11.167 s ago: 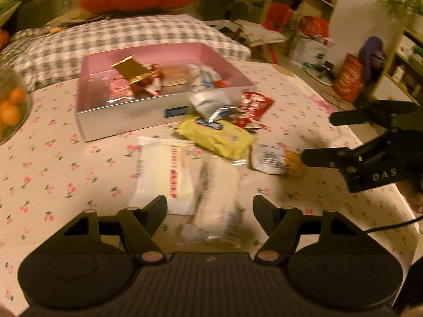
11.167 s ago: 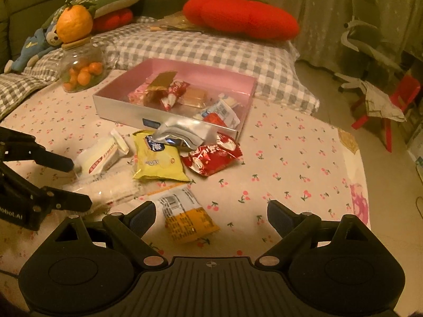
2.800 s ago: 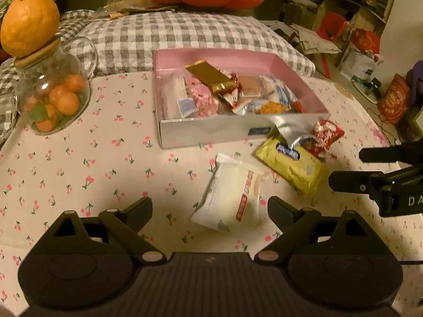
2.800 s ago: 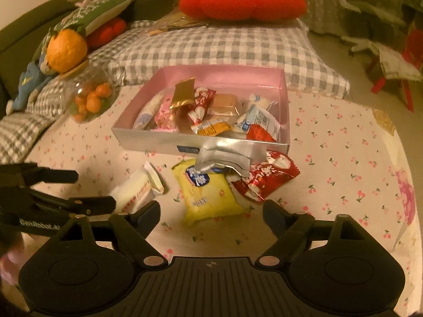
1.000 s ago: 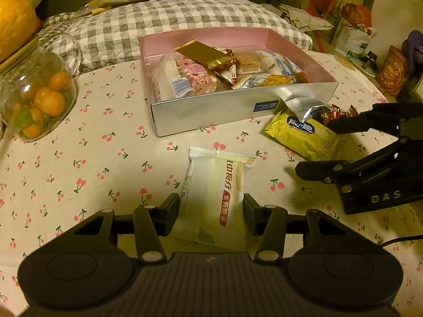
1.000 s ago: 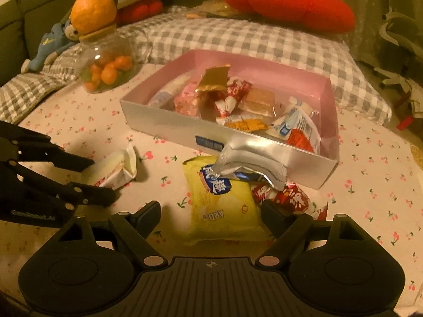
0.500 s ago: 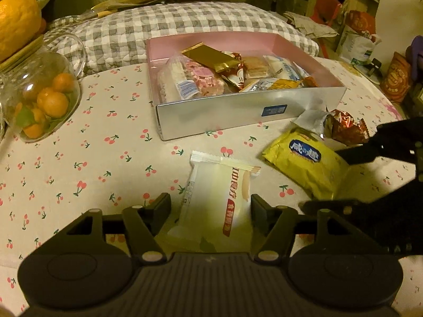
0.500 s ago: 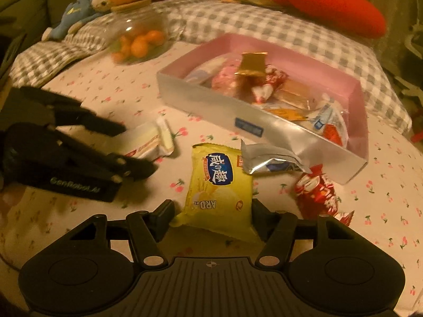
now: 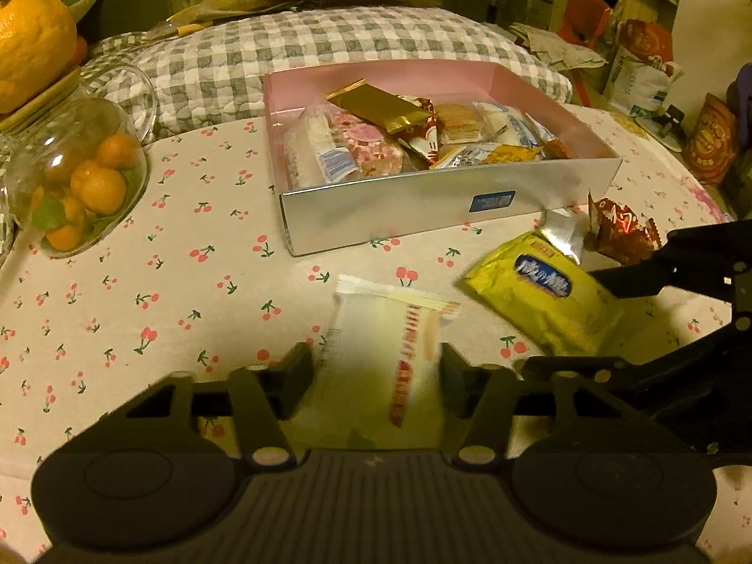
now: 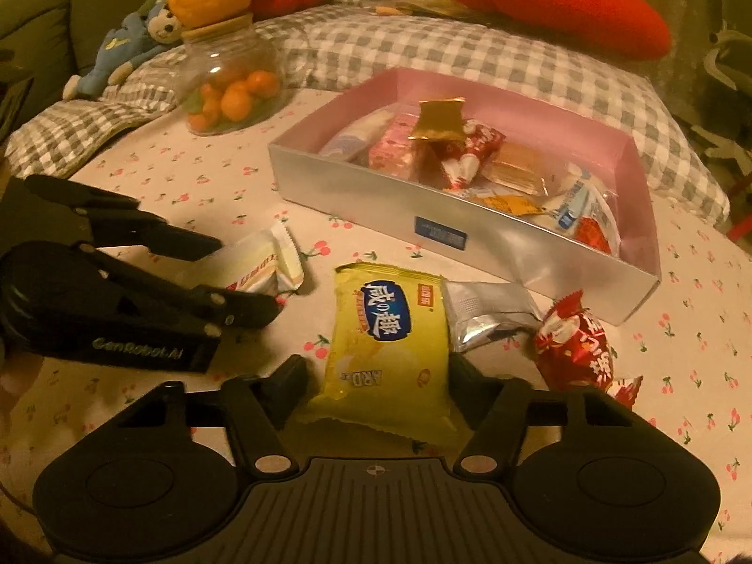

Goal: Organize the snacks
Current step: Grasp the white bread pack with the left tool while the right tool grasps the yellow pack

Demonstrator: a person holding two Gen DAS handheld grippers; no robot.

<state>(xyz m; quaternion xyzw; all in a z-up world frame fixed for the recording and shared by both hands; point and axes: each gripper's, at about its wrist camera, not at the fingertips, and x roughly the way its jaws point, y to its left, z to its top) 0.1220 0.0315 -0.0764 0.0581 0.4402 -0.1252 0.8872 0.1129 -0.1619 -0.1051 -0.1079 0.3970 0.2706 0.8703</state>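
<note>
Snacks lie on a tablecloth (image 9: 117, 291) printed with cherries, some loose and some already in a box. The left gripper (image 9: 376, 371) points down at a white packet (image 9: 390, 352) with red print, which lies between its two fingers; the jaws are closing, and the fingers sit right at the packet's sides, though the blur makes it unclear whether they press on it. The right gripper (image 10: 378, 387) points down at a yellow packet (image 10: 390, 343) with a blue label, also between its fingers; these jaws are closing too, and the fingers appear to touch the packet's edges.

Just beyond the right gripper's right finger lie a silver packet (image 10: 489, 312) and a red packet (image 10: 578, 348), both on the cloth and touching or nearly touching the yellow one. Farther ahead of both grippers stands the box (image 10: 357, 192), silver outside and pink inside, holding a pile of wrapped snacks with a gold wrapper (image 10: 439, 120) on top.

Ahead and to the left of the left gripper is a glass jar (image 9: 70, 174) of small oranges. Behind the box lies a grey checked pillow (image 9: 301, 56) with a red cushion (image 10: 554, 0) beyond it.
</note>
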